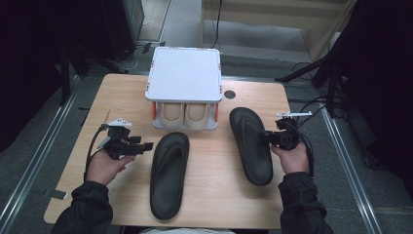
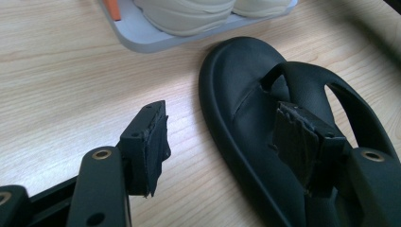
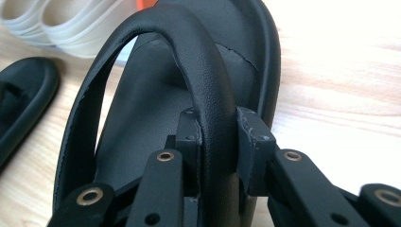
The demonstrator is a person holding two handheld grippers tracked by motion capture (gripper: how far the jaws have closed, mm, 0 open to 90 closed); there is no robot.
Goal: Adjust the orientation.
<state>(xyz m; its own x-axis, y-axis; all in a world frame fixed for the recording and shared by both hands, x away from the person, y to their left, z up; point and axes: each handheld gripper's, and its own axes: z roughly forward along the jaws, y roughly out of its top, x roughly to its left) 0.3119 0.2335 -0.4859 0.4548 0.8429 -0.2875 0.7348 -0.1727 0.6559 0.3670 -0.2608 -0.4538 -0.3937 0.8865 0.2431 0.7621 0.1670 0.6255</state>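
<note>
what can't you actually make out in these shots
- Rack, high view: its white lid covers the lower shelf; just the toes of the beige shoes show.
- Right sandal, right gripper view: the right tool, clamped on its strap, blocks the heel.
- Left sandal, left gripper view: the heel is cut off by the bottom edge, behind the open left tool.

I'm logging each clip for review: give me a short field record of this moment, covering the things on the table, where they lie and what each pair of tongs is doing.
surface: light wooden table
rack: small white two-level plastic shoe rack at the far edge
on rack: pair of cream shoes on the lower level
left sandal: black rubber thong sandal, flat on the table
right sandal: second black rubber thong sandal, right of the rack
left tongs: open, one jaw over the left sandal
right tongs: shut on the right sandal's strap
</note>
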